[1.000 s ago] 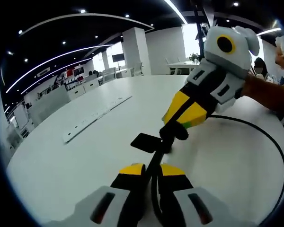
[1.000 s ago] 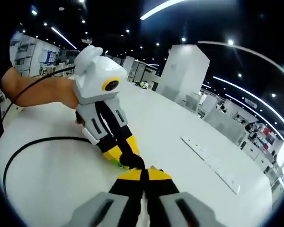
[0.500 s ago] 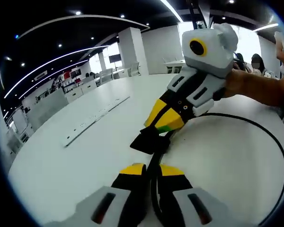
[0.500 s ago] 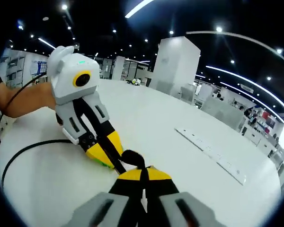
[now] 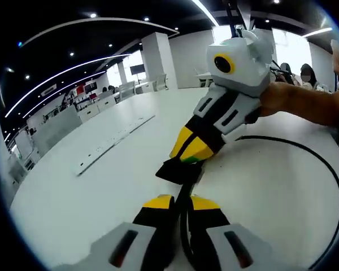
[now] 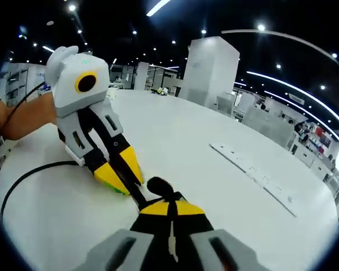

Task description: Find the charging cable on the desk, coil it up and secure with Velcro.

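Pinching the thin black charging cable [image 5: 183,223] between pressed-together yellow-and-black jaws, the left gripper [image 5: 181,204] sits near in its own view, low over the smooth, glossy white desk [image 5: 101,186]. The cable runs forward to a flat, matte black Velcro strap [image 5: 178,169] and sweeps a wide round loop along the desk's right side. Slanting down from the far right, the right gripper [image 5: 187,160] meets that strap, a bare forearm behind its white plastic shell. In the right gripper view its jaws [image 6: 168,208] are closed on the strap's rounded black end [image 6: 160,186]. A long white power strip [image 6: 254,178] lies far right.
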Available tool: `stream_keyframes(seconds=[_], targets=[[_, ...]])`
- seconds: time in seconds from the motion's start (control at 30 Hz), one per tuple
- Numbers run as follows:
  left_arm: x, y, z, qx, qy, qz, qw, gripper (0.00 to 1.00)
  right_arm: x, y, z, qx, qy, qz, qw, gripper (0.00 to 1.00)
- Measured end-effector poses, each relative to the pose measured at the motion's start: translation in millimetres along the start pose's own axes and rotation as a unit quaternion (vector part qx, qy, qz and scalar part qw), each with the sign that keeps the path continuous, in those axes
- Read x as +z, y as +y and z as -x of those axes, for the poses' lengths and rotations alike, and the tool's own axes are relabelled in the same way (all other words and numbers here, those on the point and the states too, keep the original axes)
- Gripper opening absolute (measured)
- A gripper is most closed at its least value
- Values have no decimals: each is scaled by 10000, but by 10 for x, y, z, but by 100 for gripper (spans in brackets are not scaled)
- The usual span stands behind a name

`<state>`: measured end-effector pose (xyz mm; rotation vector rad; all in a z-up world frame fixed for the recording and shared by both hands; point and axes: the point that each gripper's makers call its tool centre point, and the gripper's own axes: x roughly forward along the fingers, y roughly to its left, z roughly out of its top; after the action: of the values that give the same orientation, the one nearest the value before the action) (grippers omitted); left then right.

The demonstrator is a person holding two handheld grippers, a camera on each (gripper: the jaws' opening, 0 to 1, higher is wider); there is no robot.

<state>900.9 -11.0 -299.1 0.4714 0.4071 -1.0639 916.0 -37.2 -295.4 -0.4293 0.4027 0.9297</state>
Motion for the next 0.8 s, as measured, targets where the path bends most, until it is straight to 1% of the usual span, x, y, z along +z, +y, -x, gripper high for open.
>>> stream_keyframes(seconds=[0.07,0.13,0.23,0.4,0.53,0.6,0.63,0.73,0.77,0.8], targets=[[1,0,0,-5,-9,-20,10000,11,-6,2,-6,64,82,-33,9999,3],[0,19,2,-8,-24,-20,10000,11,-16,1,-11,147,171,-155,9996,3],[2,24,3,22,-36,-31,10000,11,-30,11,-1,254,224,-283,9990,3],[7,-1,8,22,-51,-16,10000,11,-43,-10,-21,384,373,-302,9981,3],[7,-5,6,18,-33,-36,10000,11,-57,-28,-69,494,589,-351,9964,3],[6,-8,5,17,-29,-34,10000,11,-67,2,-58,545,691,-382,9954,3],[5,-9,6,16,-33,-31,10000,11,-77,-32,-77,568,740,-384,9949,3],[4,-13,6,11,-56,-22,10000,11,-92,-81,-108,629,818,-461,9936,3],[4,-14,6,5,-69,-18,10000,11,-101,-51,-85,666,836,-482,9931,3],[4,-16,6,2,-73,-11,10000,11,-99,-70,-94,693,846,-498,9928,3]])
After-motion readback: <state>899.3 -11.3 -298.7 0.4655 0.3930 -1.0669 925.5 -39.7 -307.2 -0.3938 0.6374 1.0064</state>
